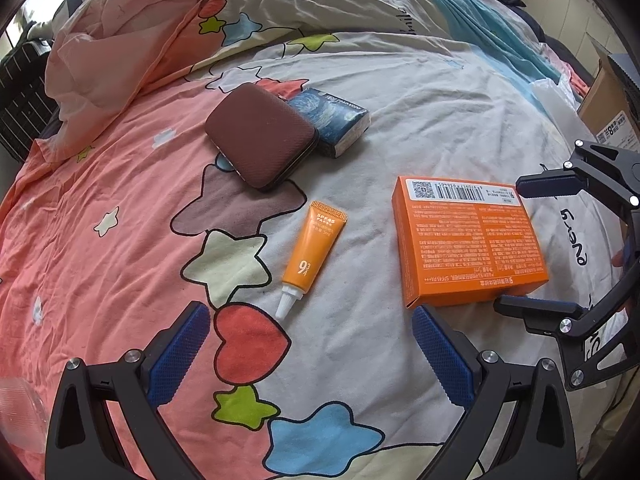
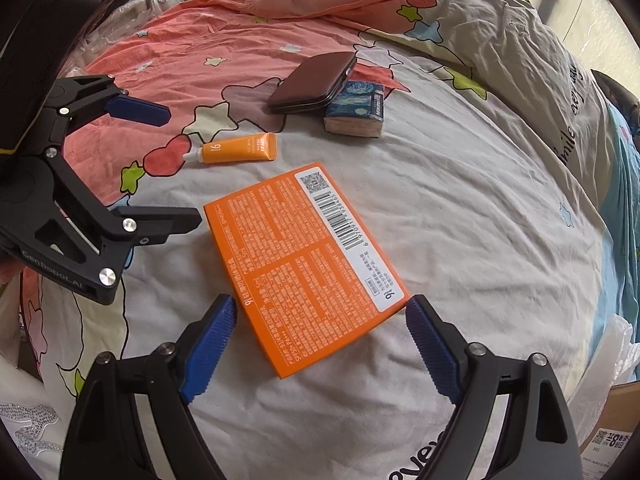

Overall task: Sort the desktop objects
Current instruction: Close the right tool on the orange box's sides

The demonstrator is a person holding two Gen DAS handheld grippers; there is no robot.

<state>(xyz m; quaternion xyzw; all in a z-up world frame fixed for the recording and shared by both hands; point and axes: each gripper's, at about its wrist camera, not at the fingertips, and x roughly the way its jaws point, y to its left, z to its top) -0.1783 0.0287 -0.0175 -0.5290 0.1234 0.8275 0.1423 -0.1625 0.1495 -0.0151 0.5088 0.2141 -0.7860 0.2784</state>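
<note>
Orange box, star-patterned bedsheet

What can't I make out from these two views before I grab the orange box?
- Orange box: front face lies against the quilt in both views.
- Tissue pack: partly covered by the brown case.
- Orange tube: small print too tiny.
- Cardboard carton: cut off by the left wrist view's right edge.

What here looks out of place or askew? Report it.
One thing: the brown case is not lying flat. Its far edge is propped on the starry-night tissue pack, so it tilts. The orange box and orange tube lie flat on the bedspread, apart from each other. Nothing looks spilled or damaged.
</note>
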